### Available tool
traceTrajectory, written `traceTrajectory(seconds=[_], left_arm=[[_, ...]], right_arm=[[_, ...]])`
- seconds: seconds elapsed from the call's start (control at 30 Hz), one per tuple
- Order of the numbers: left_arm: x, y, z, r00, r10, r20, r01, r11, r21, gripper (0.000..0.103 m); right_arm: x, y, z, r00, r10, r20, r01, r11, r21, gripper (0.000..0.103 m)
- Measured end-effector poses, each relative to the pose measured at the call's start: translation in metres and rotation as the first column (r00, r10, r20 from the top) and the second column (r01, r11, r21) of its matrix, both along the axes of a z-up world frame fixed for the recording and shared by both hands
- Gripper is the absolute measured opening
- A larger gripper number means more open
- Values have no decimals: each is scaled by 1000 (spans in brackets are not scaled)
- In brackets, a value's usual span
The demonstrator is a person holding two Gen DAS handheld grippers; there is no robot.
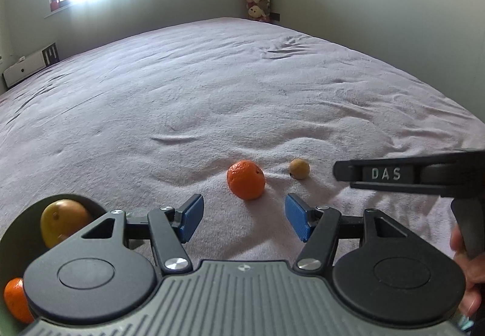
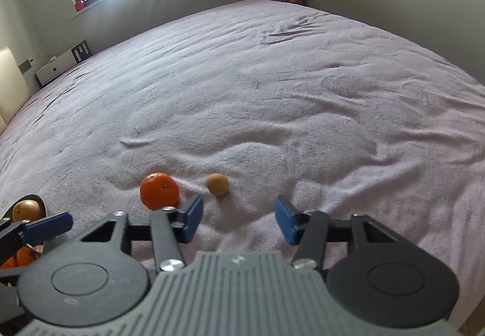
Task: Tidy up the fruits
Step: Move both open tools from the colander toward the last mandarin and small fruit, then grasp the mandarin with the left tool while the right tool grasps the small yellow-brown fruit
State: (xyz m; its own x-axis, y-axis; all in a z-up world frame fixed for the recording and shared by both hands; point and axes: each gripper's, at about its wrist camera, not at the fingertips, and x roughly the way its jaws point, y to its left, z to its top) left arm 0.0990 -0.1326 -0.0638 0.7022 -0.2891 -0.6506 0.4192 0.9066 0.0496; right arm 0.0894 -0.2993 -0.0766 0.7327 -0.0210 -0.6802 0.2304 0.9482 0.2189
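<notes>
Both hand-held grippers reach out low over the bed, and we read each from its own camera. Our left gripper [image 1: 244, 219], black-armed with blue pads, stands open with nothing between the pads; the round, dimpled orange mandarin [image 1: 246, 179] lies just beyond the gap, slightly ahead of the pad tips and apart from them. Our right gripper [image 2: 238, 221], of the same build, is also open and empty, its pads narrower than they could be but pressing on nothing. The small, dull tan-brown round fruit [image 2: 217, 184] sits just past its left pad, a little left of the gap's centre line.

Both loose fruits rest side by side on the wrinkled pale lilac bedspread [image 1: 212, 87], near each other but not touching. At the lower left, a dark round bowl [image 1: 91, 202] already holds a yellow-green pear-like fruit [image 1: 65, 221] and another orange fruit [image 1: 16, 299]; how much more it holds we cannot tell.

We judge the step in hand to be the approach for a pickup: some fruit is gathered, two pieces remain out. Next, each gripper must go forward and down until its fruit lies squarely between the pads, then close gently. The soft cloth gives way, and round fruit may roll if nudged by one pad first, so we would centre before closing.
</notes>
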Motion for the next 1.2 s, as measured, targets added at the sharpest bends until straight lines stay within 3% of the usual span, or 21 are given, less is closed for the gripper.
traceTrajectory(seconds=[0.23, 0.4, 0.63, 0.87, 1.03, 1.2], left_arm=[[17, -8, -16, 1000, -19, 12, 19, 1000, 4, 73], [28, -16, -25, 999, -23, 38, 21, 999, 45, 71], [43, -28, -41, 997, -64, 42, 59, 993, 103, 71], [51, -43, -55, 991, -108, 78, 91, 977, 194, 71], [52, -53, -65, 982, -157, 102, 122, 951, 285, 68], [58, -52, -70, 984, -156, 81, 126, 948, 291, 66]], right_arm=[[14, 5, -7, 999, 48, 12, -49, 999, 5, 43], [26, 11, -16, 999, 53, -9, -53, 998, -43, 43], [40, 9, -27, 997, 68, -24, -68, 998, -12, 43], [48, 1, -35, 998, 38, -42, -37, 999, 24, 43], [54, 3, -37, 999, 43, -34, -42, 999, 26, 43], [60, 3, -42, 998, 53, -36, -52, 998, 32, 43]])
